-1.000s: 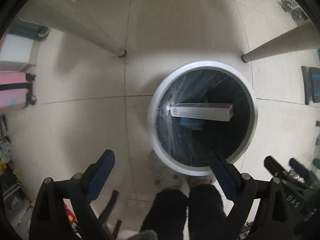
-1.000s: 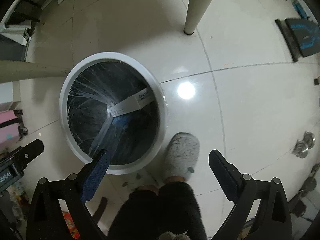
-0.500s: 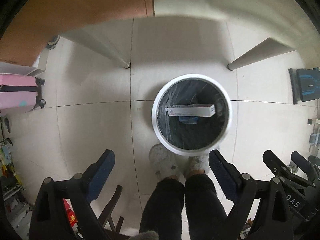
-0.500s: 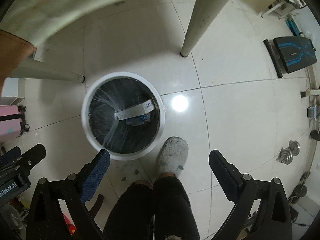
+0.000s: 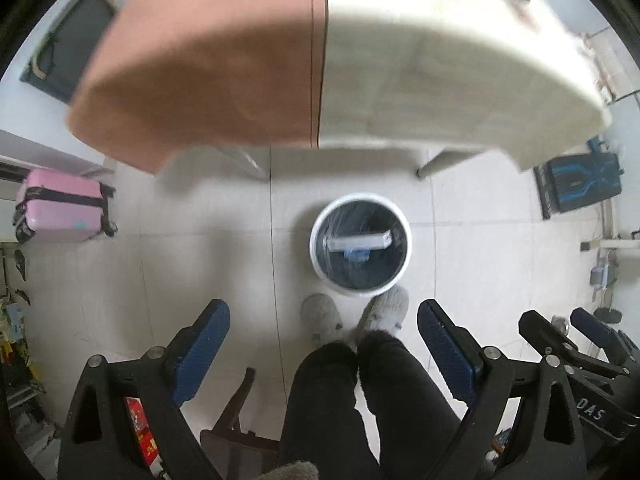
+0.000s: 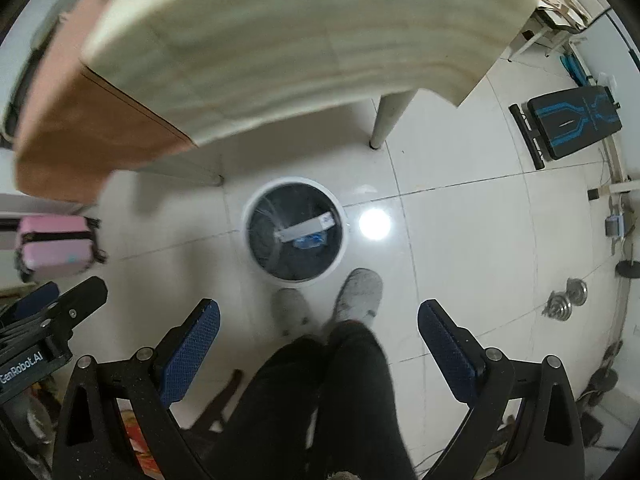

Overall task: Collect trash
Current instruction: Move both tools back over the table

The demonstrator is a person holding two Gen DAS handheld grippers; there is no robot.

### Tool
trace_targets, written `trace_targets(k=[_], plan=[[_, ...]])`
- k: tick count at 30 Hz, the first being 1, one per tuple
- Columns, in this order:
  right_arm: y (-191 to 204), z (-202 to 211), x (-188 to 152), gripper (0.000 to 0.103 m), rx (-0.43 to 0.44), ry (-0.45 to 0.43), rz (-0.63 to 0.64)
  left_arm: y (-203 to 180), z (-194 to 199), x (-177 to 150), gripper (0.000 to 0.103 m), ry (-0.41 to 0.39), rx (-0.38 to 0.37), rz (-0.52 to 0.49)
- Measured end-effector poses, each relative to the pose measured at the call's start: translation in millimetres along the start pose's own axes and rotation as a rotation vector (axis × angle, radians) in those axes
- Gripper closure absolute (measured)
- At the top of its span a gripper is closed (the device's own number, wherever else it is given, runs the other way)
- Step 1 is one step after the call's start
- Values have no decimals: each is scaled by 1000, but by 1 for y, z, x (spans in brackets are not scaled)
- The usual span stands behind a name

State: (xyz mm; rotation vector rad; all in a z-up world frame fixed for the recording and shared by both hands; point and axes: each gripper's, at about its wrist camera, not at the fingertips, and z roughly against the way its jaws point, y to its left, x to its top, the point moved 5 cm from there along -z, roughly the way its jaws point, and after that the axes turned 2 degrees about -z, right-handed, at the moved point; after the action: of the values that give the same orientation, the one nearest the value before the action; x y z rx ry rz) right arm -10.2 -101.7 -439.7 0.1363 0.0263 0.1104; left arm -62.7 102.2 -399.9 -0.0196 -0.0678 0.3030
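Both hand-held grippers have risen, empty, well above the bin (image 5: 320,240).

Your left hand-held gripper (image 5: 322,338) points down with its jaws spread wide and nothing between them. On the floor (image 5: 160,264) past your slippers (image 5: 386,310) stands the white bin (image 5: 360,242), holding a long white box (image 5: 358,241). The table (image 5: 400,60) edge looms beyond it.

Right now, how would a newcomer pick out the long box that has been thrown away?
Find the white round bin on the tiled floor, just past the person's grey slippers. Inside it, the long white box lies across the black liner, above a smaller blue item; it is the only pale, straight-edged thing there.
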Motion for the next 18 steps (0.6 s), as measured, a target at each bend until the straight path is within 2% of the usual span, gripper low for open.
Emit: trace_targets(k=[5,7,8,11,14,18], plan=[[13,83,38,3,68,-88,-29,4,59,43,7,-114,-1,27],[16,116,65,3,86,-126,-26,5,82,71,6,-167,3,45],[16,129,80,3,92,-147,-25,5,88,84,0,-184,7,52],[8,161,132,3,89,-204,-28,2,103,127,0,-222,16,70],[0,169,187,3,75,-231,-30,-4,106,174,0,-235,36,91],[-11,153,283,3,42,-211,-29,-6,88,234,0,-184,52,148]])
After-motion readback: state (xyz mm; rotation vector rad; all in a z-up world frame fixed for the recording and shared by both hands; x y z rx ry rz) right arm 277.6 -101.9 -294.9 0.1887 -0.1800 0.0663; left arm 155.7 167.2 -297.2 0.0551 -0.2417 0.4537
